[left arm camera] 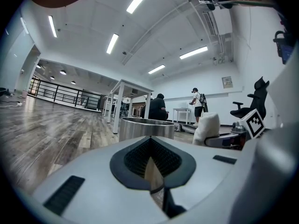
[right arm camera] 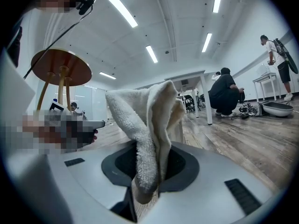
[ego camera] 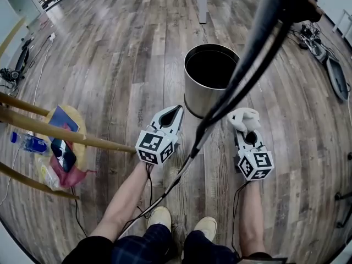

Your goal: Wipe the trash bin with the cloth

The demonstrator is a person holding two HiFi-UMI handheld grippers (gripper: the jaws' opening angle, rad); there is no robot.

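Observation:
The steel trash bin (ego camera: pixel 204 95) stands open and empty on the wooden floor, just ahead of both grippers. My right gripper (ego camera: pixel 245 126) is shut on a white terry cloth (ego camera: pixel 243 116), which bunches up above its jaws (right arm camera: pixel 148 125), just right of the bin. My left gripper (ego camera: pixel 177 112) is shut with nothing in it, its tips close to the bin's near left side. In the left gripper view the bin (left arm camera: pixel 146 128) is straight ahead, with the cloth (left arm camera: pixel 207 128) to its right.
A wooden stool (ego camera: pixel 52 130) stands at the left over a bag, a bottle (ego camera: pixel 27 143) and a phone. A thick black cable (ego camera: pixel 250 65) hangs across the head view. Table legs (ego camera: pixel 202 1) stand beyond the bin. Gear lies on the floor at the right (ego camera: pixel 324 56). People (right arm camera: pixel 225 94) are far off.

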